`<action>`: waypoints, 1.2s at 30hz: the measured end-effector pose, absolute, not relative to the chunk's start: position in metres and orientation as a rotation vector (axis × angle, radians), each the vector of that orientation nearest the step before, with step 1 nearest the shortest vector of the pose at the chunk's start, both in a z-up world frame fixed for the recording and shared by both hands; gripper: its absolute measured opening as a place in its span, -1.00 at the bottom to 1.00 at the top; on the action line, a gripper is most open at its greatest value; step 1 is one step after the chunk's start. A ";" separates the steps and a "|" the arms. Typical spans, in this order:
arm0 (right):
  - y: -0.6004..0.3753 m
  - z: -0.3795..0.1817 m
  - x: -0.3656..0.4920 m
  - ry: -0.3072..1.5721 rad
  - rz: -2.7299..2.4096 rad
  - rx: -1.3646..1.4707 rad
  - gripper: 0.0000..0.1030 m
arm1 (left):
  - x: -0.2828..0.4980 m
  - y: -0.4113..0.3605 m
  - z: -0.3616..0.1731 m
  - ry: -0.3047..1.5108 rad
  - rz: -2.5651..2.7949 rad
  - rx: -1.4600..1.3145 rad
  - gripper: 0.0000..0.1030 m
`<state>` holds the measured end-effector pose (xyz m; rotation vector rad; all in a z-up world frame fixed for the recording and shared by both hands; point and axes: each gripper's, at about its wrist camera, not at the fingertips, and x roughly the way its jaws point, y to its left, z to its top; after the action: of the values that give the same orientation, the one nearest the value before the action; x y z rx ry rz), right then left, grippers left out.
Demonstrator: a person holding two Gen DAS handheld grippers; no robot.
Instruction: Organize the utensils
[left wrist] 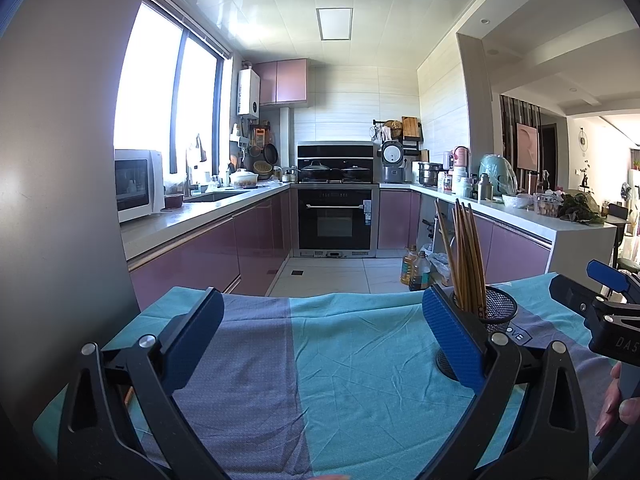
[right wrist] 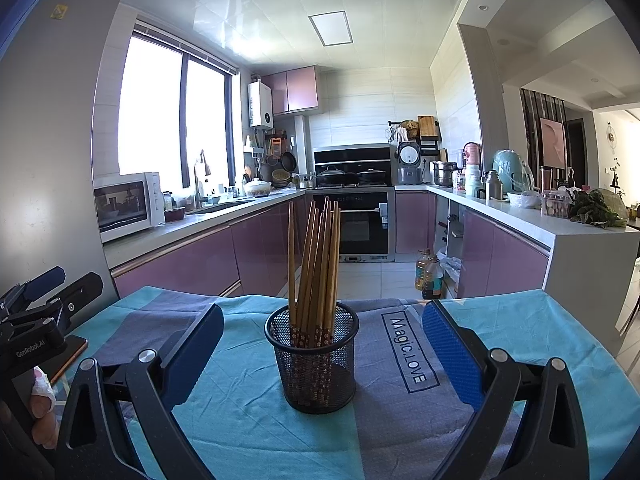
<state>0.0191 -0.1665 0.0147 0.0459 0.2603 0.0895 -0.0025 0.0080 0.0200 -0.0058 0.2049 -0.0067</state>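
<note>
Your right hand-held gripper (right wrist: 322,354), spread wide and empty, faces the black mesh cup (right wrist: 313,356) of upright wooden chopsticks (right wrist: 316,264) on the teal-clothed table (right wrist: 248,420), nearer than your spread left hand-held gripper (left wrist: 320,336).

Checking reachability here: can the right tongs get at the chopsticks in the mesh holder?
Probably yes: the right tongs are open, the chopsticks stand upright in the mesh holder straight ahead, nothing between.

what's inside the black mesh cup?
The black wire-mesh cup holds a bundle of brown wooden chopsticks, standing upright. Their lower ends show faintly through the mesh; the cup's bottom is hidden.
</note>
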 end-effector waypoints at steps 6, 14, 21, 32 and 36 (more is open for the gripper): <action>-0.166 0.015 0.020 0.262 0.088 0.047 0.87 | -0.003 0.008 0.020 0.206 -0.007 -0.007 0.90; -0.168 0.011 0.017 0.263 0.086 0.049 0.87 | -0.004 0.008 0.019 0.206 -0.007 -0.006 0.90; -0.167 0.011 0.017 0.262 0.085 0.050 0.87 | -0.003 0.008 0.018 0.207 -0.008 -0.004 0.90; -0.168 0.010 0.017 0.266 0.086 0.052 0.87 | -0.004 0.008 0.018 0.208 -0.007 -0.004 0.90; -0.168 0.009 0.017 0.265 0.084 0.052 0.87 | -0.004 0.008 0.018 0.207 -0.008 -0.005 0.90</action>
<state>0.0175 -0.1678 0.0094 0.0520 0.2646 0.0841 -0.0037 0.0077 0.0183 -0.0048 0.2072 -0.0077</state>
